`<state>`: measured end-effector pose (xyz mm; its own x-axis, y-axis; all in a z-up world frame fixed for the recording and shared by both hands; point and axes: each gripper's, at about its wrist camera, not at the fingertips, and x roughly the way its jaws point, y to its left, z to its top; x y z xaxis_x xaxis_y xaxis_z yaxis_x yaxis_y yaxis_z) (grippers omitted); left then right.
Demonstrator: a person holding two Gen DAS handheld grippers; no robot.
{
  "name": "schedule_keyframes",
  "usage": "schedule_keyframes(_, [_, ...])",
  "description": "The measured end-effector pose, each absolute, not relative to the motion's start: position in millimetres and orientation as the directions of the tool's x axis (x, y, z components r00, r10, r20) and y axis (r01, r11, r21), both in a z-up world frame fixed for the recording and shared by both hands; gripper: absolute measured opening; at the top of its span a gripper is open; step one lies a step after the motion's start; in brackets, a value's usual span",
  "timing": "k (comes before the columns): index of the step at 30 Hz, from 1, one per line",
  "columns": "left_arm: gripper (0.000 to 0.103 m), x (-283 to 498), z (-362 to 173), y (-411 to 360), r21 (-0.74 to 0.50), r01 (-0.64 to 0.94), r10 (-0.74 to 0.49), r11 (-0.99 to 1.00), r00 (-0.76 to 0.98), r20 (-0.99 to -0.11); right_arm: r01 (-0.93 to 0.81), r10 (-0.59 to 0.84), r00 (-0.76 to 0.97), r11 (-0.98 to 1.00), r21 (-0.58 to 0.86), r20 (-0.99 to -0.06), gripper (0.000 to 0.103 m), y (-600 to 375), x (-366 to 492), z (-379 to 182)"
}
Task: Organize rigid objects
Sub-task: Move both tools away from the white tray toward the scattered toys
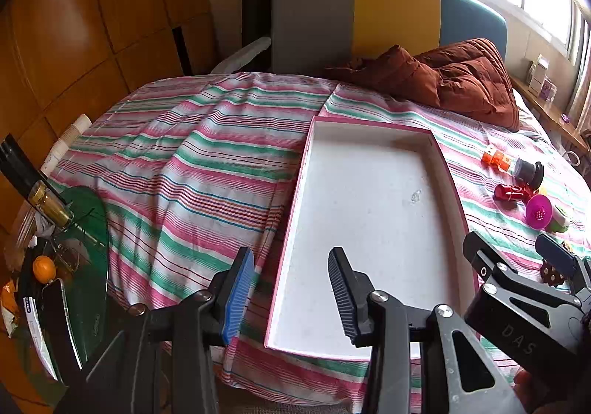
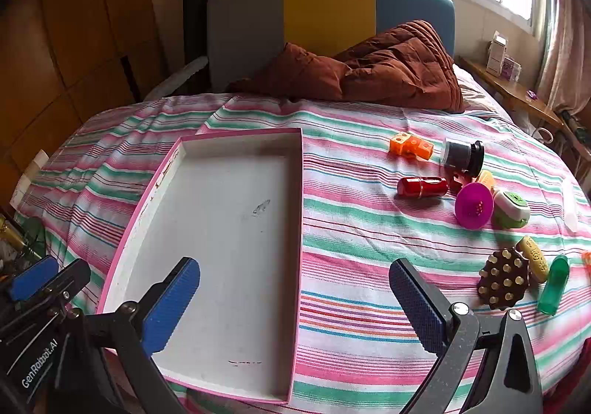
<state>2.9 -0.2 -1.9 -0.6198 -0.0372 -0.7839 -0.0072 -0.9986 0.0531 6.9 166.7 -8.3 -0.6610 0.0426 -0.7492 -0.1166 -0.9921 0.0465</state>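
Currently your left tool (image 1: 291,297) and right tool (image 2: 295,297) both stand apart, unloaded, above the white tray (image 2: 221,221) on the bed (image 2: 369,266).

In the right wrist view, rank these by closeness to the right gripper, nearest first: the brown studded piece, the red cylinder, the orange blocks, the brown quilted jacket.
From the right gripper:
1. Brown studded piece, just right of the right finger.
2. Red cylinder, lying mid-bed, right of the tray.
3. Orange blocks, a little beyond the cylinder.
4. Brown quilted jacket, at the headboard.
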Motion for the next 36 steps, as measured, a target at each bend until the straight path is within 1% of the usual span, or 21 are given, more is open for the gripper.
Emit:
schedule_keyframes(19, [0.042, 5, -3, 3, 0.068, -0.012, -0.046, -0.998, -0.621, -0.782, -0.136, 0.052, -0.658, -0.989, 0.05, -0.751, 0.103, 171, 10, -7])
schedule_keyframes(28, [0.042, 7, -3, 9, 0.073, -0.019, -0.046, -0.997, -0.619, -0.784, -0.146, 0.041, -0.663, -0.986, 0.076, -0.747, 0.103, 182, 14, -4])
schedule_keyframes(33, [0.042, 9, -5, 15, 0.043, -0.053, -0.002, -0.998, -0.608, -0.794, -0.18, 0.066, -0.671, -0.981, 0.076, -0.738, 0.103, 201, 19, 3])
schedule_keyframes(36, [0.042, 13, -6, 28, 0.027, -0.107, 0.044, -0.994, -0.604, -0.796, -0.217, 0.083, -0.666, -0.972, 0.086, -0.741, 0.103, 218, 24, 4])
